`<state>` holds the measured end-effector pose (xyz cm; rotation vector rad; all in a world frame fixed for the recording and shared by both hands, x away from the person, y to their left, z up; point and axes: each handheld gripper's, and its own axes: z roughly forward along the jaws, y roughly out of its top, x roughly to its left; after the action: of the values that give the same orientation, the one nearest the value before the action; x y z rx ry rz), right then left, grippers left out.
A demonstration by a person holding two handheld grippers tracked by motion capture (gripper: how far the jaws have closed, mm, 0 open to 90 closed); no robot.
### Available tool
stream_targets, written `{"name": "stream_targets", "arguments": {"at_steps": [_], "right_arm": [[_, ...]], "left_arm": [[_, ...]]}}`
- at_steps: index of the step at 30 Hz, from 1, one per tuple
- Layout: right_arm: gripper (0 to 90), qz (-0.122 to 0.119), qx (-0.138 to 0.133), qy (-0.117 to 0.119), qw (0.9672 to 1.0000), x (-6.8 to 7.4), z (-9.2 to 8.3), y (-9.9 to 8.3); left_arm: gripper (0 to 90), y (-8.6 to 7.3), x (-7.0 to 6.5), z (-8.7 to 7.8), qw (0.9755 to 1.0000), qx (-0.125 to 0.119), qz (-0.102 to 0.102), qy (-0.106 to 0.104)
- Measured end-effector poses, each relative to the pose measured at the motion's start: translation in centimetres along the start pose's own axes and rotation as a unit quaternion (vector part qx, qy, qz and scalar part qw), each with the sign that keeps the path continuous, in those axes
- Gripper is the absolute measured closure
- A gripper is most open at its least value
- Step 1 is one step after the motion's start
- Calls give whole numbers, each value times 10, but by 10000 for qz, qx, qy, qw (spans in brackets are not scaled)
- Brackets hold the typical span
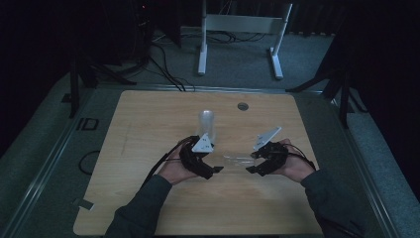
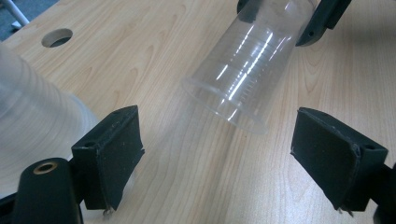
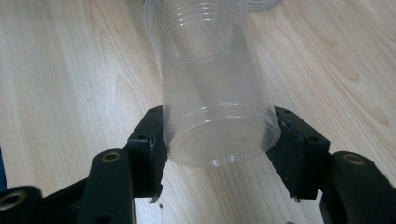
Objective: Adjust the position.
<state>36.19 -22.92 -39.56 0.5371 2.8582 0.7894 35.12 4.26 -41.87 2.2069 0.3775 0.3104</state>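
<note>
Cup (image 3: 212,93) base is pinched in your right claw (image 3: 219,149), rim aimed at your spread, empty left claw (image 2: 217,154), ready for transfer above the table (image 1: 148,119).

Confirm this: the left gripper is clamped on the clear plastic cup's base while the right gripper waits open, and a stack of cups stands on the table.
The sides are swapped. The right gripper clamps the clear plastic cup at its base, as the right gripper view shows; the left gripper waits open. The stack of cups stands on the table.
</note>
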Motion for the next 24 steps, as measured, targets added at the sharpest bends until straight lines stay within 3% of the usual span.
{"name": "stream_targets", "arguments": {"at_steps": [18,24], "right_arm": [[415,338,-491,-269,9979,-3,-3,-17],[416,402,-646,-326,9966,-2,-4,-20]], "left_arm": [[220,-3,4,2,9995,-98,-302,51],[222,-2,3,2,9995,-101,-271,120]]}}
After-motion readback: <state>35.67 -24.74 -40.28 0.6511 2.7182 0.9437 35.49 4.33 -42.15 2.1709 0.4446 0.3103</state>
